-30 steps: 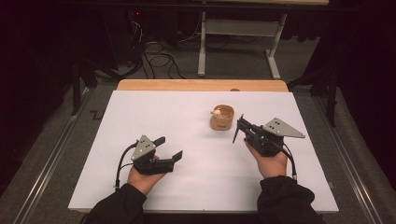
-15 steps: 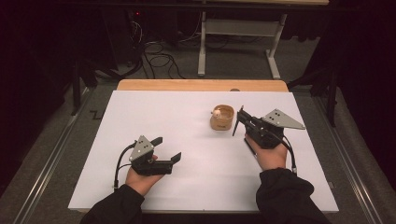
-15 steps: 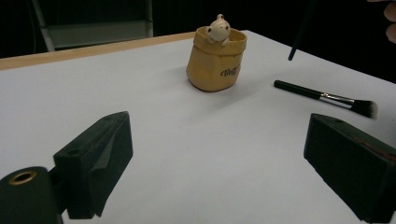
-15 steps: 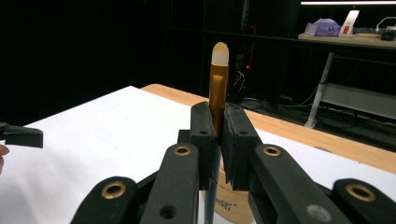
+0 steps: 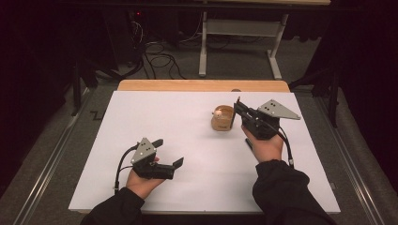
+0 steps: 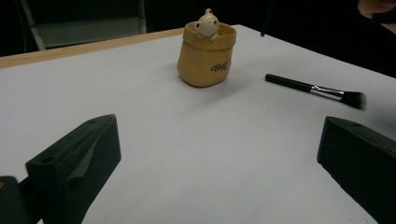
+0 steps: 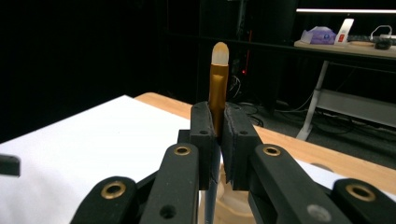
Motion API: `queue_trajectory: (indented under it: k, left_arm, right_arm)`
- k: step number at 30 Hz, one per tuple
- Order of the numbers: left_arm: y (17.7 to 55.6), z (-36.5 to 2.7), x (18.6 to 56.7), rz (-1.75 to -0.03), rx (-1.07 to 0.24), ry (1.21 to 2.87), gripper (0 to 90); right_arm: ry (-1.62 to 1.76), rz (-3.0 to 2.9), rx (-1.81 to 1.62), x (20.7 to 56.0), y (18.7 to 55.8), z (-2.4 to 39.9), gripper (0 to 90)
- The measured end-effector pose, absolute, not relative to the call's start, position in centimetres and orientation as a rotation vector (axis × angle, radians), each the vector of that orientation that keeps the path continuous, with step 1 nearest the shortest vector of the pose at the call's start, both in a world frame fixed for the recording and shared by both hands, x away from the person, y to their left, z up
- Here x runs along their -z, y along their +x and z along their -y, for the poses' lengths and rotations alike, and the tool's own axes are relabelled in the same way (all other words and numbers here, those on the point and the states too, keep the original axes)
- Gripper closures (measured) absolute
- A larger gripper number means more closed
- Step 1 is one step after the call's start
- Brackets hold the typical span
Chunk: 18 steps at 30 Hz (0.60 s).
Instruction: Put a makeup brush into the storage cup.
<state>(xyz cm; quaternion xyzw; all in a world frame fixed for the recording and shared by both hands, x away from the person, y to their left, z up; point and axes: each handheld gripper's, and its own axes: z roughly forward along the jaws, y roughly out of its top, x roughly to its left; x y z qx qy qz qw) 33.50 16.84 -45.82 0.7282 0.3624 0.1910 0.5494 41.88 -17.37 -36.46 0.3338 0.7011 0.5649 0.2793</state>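
Note:
A yellow sack-shaped holder (image 5: 222, 120) with a small pale figurine at its rim stands on the white table (image 5: 155, 112); it also appears in the left gripper view (image 6: 207, 58). My right gripper (image 5: 241, 110) hovers just right of the holder, shut on a thin gold-handled brush (image 7: 218, 88) with a pale tip that points away from the hand. The right gripper's jaws (image 7: 219, 140) pinch the brush handle. My left gripper (image 5: 168, 152) rests near the front left; its jaws (image 6: 217, 158) have just been opening and stand wide with nothing between them.
A black brush with a silver ferrule (image 6: 315, 88) lies flat on the table to the right of the holder. A wooden strip (image 5: 202, 85) borders the table's far edge. Behind it are a desk frame (image 5: 239, 42) and cables on the floor.
The right gripper has risen and moved farther away, close beside the holder, with the brush in it. The left gripper's jaws have spread wider; that hand stayed put.

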Motion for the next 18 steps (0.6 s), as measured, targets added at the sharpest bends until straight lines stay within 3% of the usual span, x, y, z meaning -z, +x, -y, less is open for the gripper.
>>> queue_trajectory:
  k: [18]
  left_arm:
    - [33.2, -16.7, 45.7, -0.831, -0.458, 1.721, 0.9]
  right_arm:
    - [0.958, -1.837, -1.484, 35.9, 45.6, 16.6, 85.0]
